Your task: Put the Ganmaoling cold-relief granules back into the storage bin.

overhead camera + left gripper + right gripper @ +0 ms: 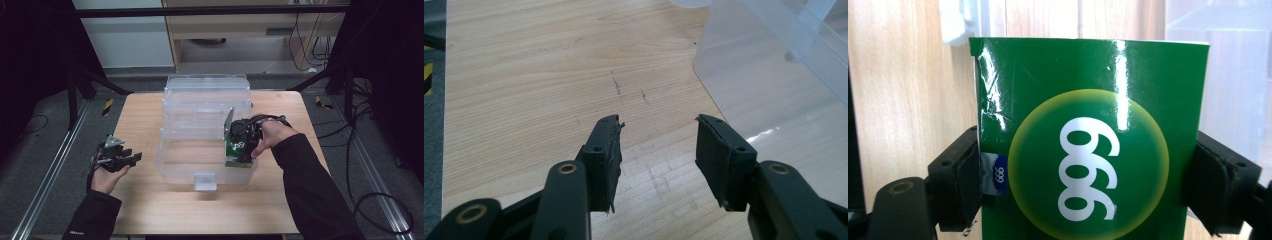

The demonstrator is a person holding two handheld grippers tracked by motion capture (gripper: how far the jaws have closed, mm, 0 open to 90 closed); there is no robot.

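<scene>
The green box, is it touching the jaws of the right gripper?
Touching: in the right gripper view, both jaws press the sides of the green box.

At the lower left of the high view, the left tool (131,159) is matte black with a grey three-cornered plate on top. In the left gripper view its jaws are black, ridged on the inner pads, with small screw holes and brass-ringed pivots on the link arms. The right tool (239,161), right of centre, is black too, with looped black cables. Both sleeves are black; the left cuff bears small white lettering.
</scene>
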